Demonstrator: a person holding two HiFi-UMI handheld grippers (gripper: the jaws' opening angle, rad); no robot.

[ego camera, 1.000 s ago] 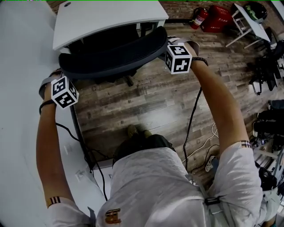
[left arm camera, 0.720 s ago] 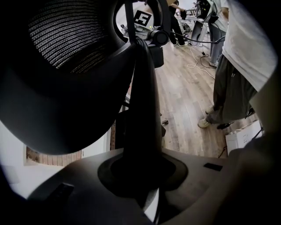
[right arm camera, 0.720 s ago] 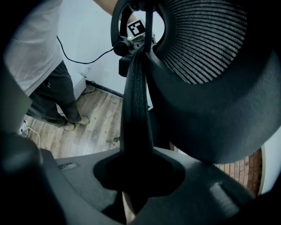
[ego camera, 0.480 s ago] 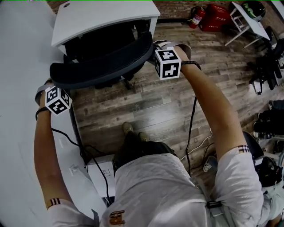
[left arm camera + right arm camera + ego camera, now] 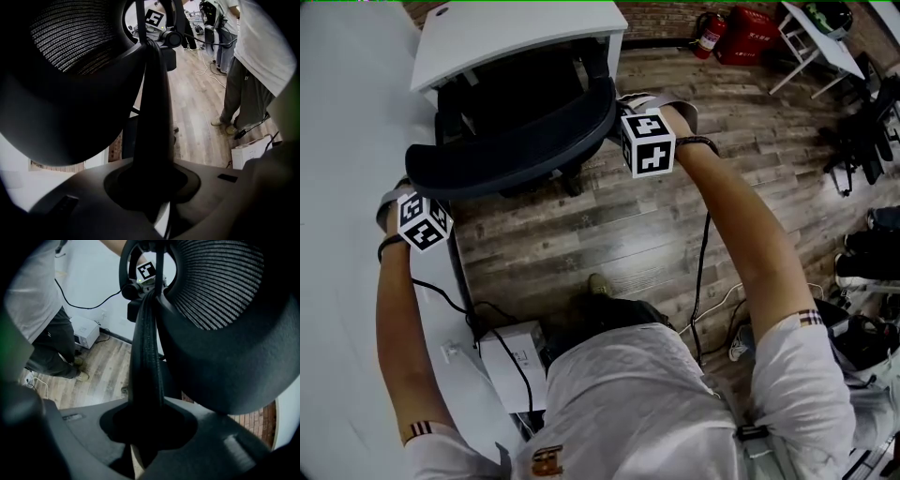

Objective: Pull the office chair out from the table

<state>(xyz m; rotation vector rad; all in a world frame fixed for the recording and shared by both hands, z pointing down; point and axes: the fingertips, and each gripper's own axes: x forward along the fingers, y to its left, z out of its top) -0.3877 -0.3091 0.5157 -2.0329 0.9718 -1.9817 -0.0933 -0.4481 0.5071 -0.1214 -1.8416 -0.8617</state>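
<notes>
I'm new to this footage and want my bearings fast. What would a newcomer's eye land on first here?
The dark office chair dominates the upper middle of the head view, its curved backrest just in front of the white table. The left claw and the right claw each clamp one end of the backrest's top rim. Below them stretches the wood floor.
</notes>
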